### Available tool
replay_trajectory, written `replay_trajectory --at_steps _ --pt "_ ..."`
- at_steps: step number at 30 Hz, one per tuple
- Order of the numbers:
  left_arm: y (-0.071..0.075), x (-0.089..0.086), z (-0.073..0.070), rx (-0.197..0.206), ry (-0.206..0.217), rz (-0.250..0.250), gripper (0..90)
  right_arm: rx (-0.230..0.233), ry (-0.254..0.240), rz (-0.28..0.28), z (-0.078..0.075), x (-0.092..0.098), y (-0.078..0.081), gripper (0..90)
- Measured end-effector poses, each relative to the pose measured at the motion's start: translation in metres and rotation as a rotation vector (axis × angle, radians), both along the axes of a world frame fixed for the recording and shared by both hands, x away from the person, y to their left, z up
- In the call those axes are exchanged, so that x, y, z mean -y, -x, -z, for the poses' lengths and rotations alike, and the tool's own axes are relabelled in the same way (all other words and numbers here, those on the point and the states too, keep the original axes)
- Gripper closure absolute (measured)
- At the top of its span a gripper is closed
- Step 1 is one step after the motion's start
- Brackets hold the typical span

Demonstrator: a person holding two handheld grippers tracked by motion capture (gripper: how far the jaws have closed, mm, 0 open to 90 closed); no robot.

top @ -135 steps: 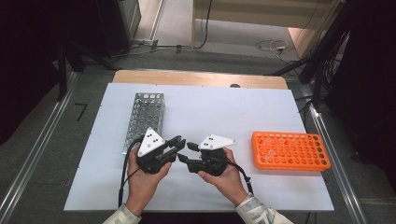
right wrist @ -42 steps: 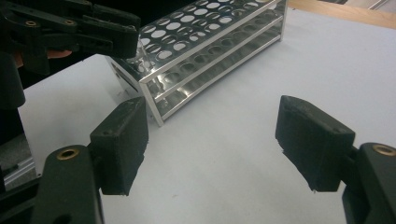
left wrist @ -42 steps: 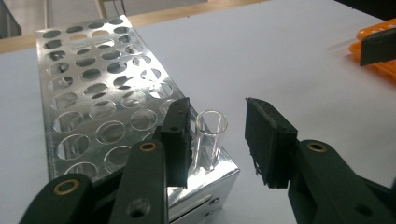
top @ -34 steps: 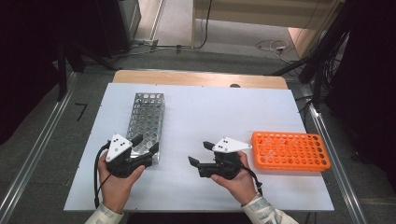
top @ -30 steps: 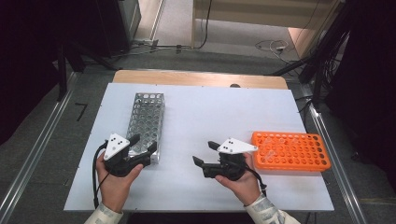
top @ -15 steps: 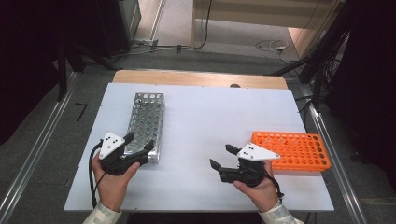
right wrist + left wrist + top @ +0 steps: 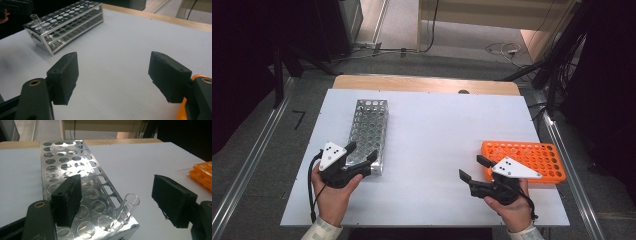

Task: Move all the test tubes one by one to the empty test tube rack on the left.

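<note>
While a clear glass tube (image 7: 127,208) stands tilted in a near-corner hole of the metal rack (image 7: 367,134), both tongs are spread wide and grip nothing.

The left tongs (image 7: 362,152) hover at the rack's near end on the white surface (image 7: 437,135); their jaws have just been opening, and in the left gripper view the tube rises between them, touching neither. The right tongs (image 7: 474,168) point left over bare surface, just beside the near-left corner of the orange rack (image 7: 532,157), well apart from the metal rack, which the right gripper view shows farther off with the tube (image 7: 35,20) at its near corner.
</note>
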State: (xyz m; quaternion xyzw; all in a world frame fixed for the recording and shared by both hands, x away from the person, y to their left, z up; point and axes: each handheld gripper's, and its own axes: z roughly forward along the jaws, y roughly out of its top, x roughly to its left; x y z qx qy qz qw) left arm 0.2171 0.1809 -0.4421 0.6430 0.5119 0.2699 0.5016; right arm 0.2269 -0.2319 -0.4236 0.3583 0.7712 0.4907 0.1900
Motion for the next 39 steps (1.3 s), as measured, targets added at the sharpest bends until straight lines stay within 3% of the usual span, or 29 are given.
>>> replay_trajectory --at_steps 3,21,28,39 --pt "0.0 -0.001 0.0 0.002 0.002 0.0 24.3 0.021 0.01 0.03 -0.001 0.012 0.003 22.9" --pt "0.0 0.001 0.0 0.003 -0.01 0.001 24.3 0.044 0.007 0.16 0.001 0.054 0.001 23.2" --pt "0.0 0.002 0.0 0.004 -0.007 0.001 24.3 0.041 0.003 0.204 0.01 0.063 -0.005 24.3" --pt "0.001 0.002 0.0 0.004 -0.008 -0.001 24.3 0.04 0.011 0.229 0.024 0.069 -0.007 27.9"
